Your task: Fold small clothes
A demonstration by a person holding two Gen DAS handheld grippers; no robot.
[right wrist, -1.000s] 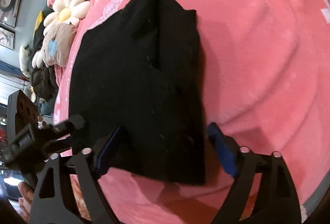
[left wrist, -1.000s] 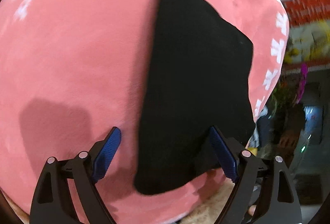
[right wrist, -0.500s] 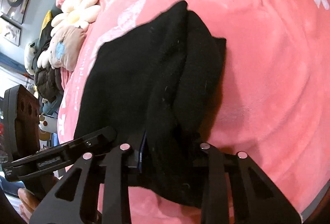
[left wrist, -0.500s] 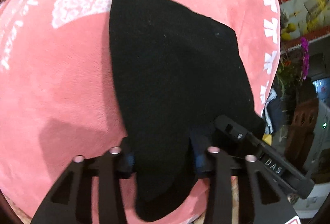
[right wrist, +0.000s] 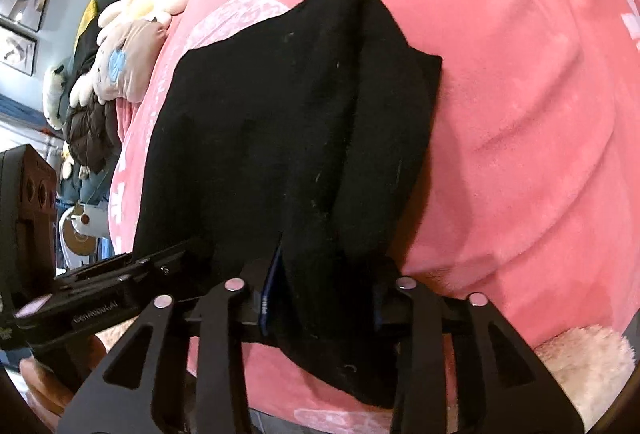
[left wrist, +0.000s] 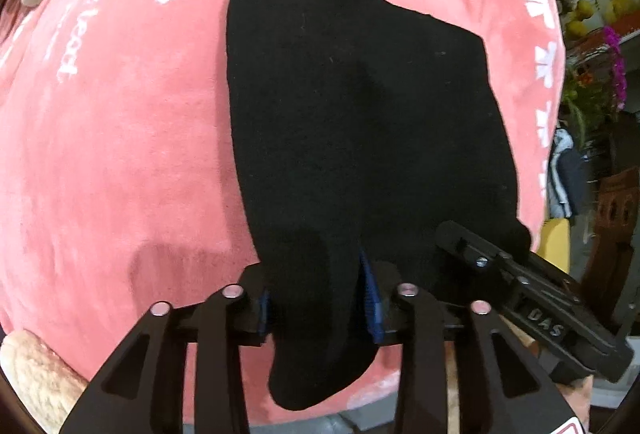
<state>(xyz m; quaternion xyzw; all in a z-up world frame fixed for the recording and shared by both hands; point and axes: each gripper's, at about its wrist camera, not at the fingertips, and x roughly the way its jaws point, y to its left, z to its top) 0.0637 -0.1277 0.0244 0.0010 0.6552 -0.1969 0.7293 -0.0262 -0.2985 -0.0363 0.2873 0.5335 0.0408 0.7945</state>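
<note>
Grip is established on both near corners: left gripper [left wrist: 318,304] and right gripper [right wrist: 320,300] are each clamped on the near edge of the black garment [left wrist: 352,106]. Beyond the jaws, the garment lies spread on the pink blanket [left wrist: 112,138], with one lengthwise fold already visible along its right side. Judged status: partly folded; the near-to-far fold remains. Plush toys [right wrist: 132,30] lie at the blanket's far edge.

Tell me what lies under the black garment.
The black garment lies on a pink plush blanket with white print, whose pattern it partly covers. The left gripper and right gripper pinch its near edge. Anything between the folded layers is hidden.
</note>
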